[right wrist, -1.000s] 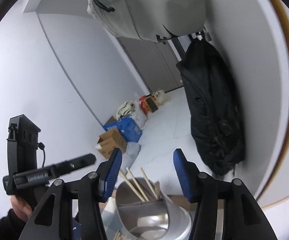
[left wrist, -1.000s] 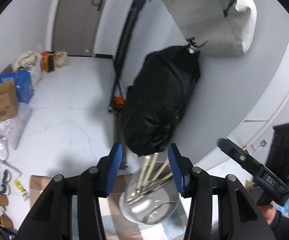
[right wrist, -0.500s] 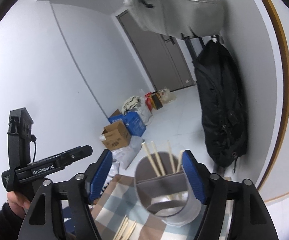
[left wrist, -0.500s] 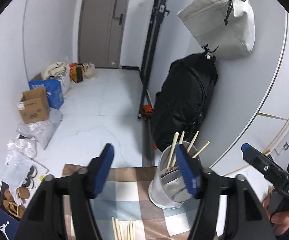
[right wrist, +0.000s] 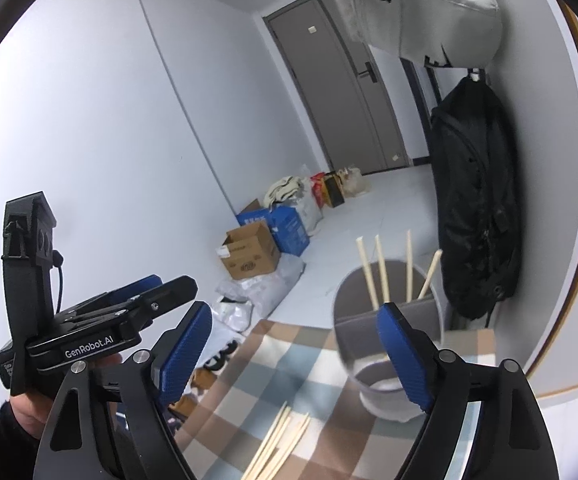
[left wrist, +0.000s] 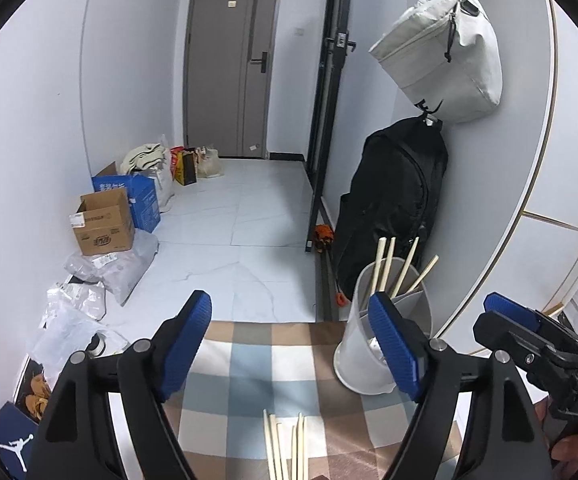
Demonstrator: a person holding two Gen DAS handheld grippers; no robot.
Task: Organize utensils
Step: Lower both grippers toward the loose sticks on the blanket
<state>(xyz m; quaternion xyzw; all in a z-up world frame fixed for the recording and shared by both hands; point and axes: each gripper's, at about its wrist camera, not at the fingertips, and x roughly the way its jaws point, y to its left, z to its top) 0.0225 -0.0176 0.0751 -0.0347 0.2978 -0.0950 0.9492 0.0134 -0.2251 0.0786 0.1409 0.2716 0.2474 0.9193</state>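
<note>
Since a second ago both hand-held grippers have been drawn back from the holder, so that the checked cloth and the loose chopsticks on it have come into view, and both sets of jaws have been spread.

At the left of the left wrist view, cardboard boxes [left wrist: 103, 222] and plastic bags [left wrist: 89, 292] are seen on the pale floor [left wrist: 241, 236] beyond the table edge. The left hand-held gripper [left wrist: 291, 344] is held above the checked cloth [left wrist: 257, 364]; its jaws are opening and stand wide, and nothing is between them. A loose bundle of chopsticks [left wrist: 287, 446] is laid flat on the cloth near the bottom edge, between the two fingers but below them. To the right, the white holder [left wrist: 373, 324] is stood on the cloth, partly hidden by the right finger, with four chopsticks upright in it [left wrist: 393, 264]. A black backpack [left wrist: 393, 200] and a grey bag [left wrist: 445, 52] are hung on the wall behind.

In the right wrist view, the right hand-held gripper [right wrist: 295, 354] is likewise opening, wide, with nothing gripped. The loose chopsticks [right wrist: 279, 442] are seen ahead of it on the cloth, and the holder [right wrist: 385, 332] just behind its right finger.
</note>
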